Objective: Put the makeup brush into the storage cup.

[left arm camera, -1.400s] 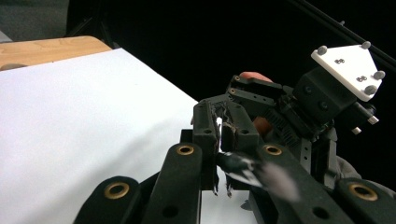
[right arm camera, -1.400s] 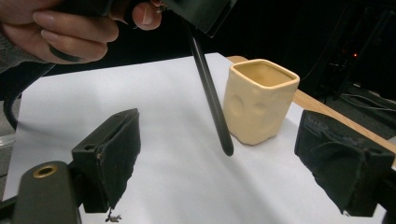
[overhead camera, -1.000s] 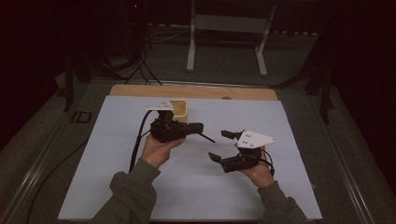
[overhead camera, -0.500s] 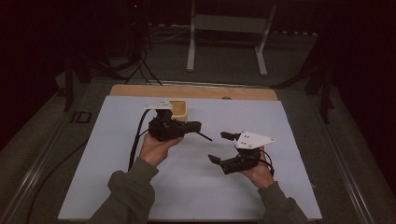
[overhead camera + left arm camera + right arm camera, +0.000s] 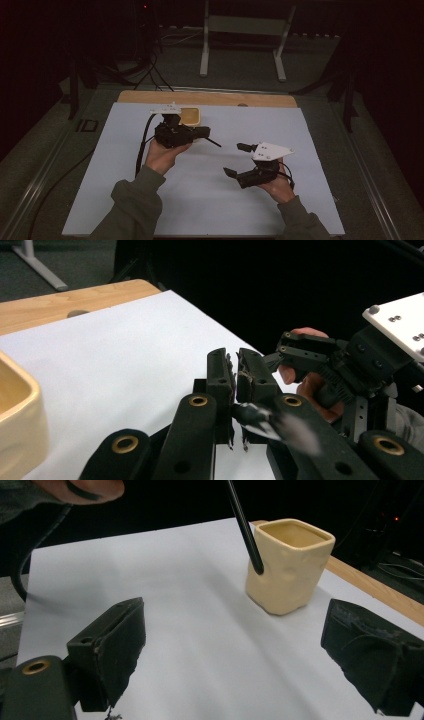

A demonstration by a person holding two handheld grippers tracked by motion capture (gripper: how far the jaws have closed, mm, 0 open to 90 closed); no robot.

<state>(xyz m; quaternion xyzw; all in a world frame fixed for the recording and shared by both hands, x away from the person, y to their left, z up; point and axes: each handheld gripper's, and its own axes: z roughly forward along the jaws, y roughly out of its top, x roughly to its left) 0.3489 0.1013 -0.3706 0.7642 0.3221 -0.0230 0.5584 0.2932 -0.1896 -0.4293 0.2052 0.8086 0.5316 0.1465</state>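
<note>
In the high view my left gripper (image 5: 202, 133) hangs over the white sheet (image 5: 115, 175), shut on a thin black rod (image 5: 213, 142) that sticks out to the right. Just behind it stands a pale yellow square cup (image 5: 191, 116). The left gripper view has the jaws of the left gripper (image 5: 235, 371) pressed together, with the rod (image 5: 260, 421) blurred across them. My right gripper (image 5: 234, 159) is held open and empty, lower right. Between the wide-apart jaws of the right gripper (image 5: 235, 630) stands the cup (image 5: 289, 565), with the rod (image 5: 245, 525) slanting down beside it.
A wooden board edge (image 5: 210, 98) runs along the back of the white sheet. A black cable (image 5: 142, 145) trails from the left gripper. Beyond the table stands a white metal frame (image 5: 240, 35) on a dark floor.
The left gripper and its rod have drifted slightly to the left. The right gripper has barely moved.
</note>
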